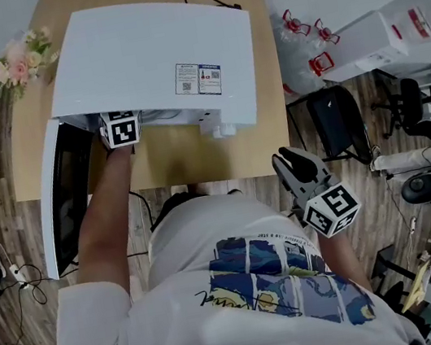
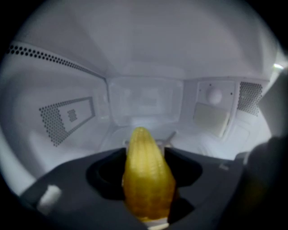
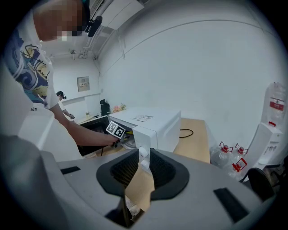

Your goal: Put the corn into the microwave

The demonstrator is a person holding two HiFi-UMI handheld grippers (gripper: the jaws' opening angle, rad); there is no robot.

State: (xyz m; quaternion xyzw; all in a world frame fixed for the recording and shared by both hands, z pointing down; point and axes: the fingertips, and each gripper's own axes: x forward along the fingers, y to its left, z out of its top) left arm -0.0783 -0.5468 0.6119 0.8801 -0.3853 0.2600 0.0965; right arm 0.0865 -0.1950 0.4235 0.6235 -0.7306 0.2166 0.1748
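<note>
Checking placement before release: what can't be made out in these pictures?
Head view: the corn and the jaws of the left gripper, hidden inside the microwave.
Left gripper view: what lies under the corn, covered by the gripper's body; contact unclear.
Head view: the label on the microwave, print too small.

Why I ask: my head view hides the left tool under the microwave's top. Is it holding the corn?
Observer: Yes. The left tool is shut on the corn, which stands between its jaws.
Operator: Is the corn inside the microwave?
Observer: Yes. The left gripper view shows the microwave from within: the corn's tip points at the back wall, with vent holes on both side walls.
</note>
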